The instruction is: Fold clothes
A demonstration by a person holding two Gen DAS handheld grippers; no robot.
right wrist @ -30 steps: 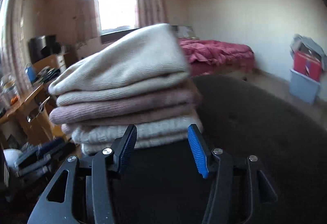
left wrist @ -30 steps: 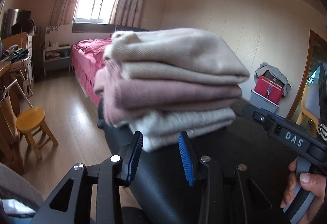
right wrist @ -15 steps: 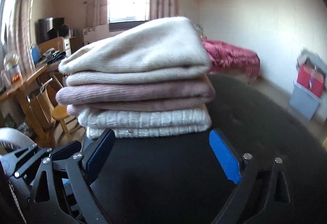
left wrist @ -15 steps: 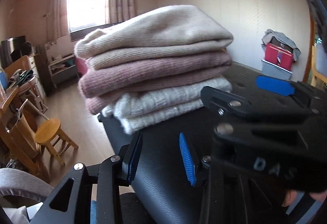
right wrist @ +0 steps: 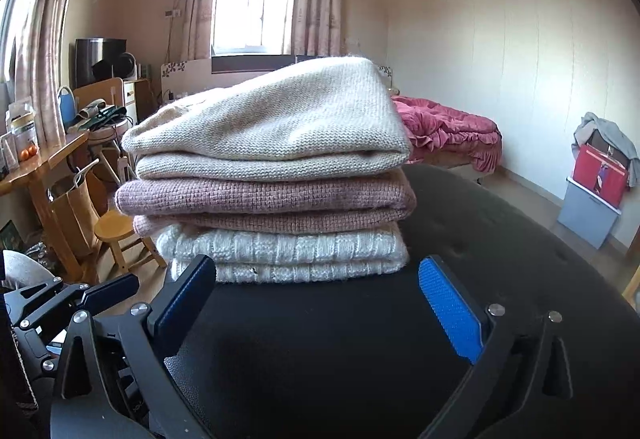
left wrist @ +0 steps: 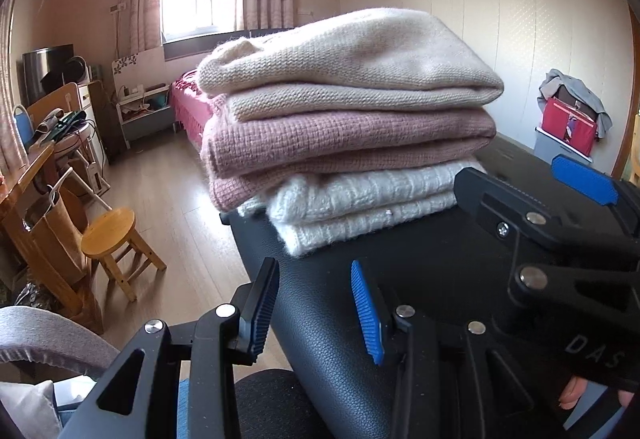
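Observation:
Three folded sweaters lie stacked on a black leather surface [left wrist: 420,279]: a beige one [left wrist: 360,63] on top, a pink one [left wrist: 340,147] in the middle, a white ribbed one [left wrist: 360,207] at the bottom. The same stack shows in the right wrist view: beige sweater [right wrist: 280,127], pink sweater [right wrist: 264,203], white sweater [right wrist: 280,255]. My left gripper [left wrist: 316,315] is open and empty, just short of the stack's near corner. My right gripper [right wrist: 316,303] is wide open and empty, in front of the stack; it also shows at the right of the left wrist view [left wrist: 560,207].
The black surface [right wrist: 480,239] extends to the right of the stack. A small wooden stool [left wrist: 116,239] and a wooden table [right wrist: 44,163] stand at the left. A bed with a pink cover [right wrist: 448,131] lies behind. A red box on a grey bin [right wrist: 596,183] stands against the right wall.
Both grippers have drawn back a little from the stack and swung around it. My right gripper's jaws have opened wider. The stack has not moved.

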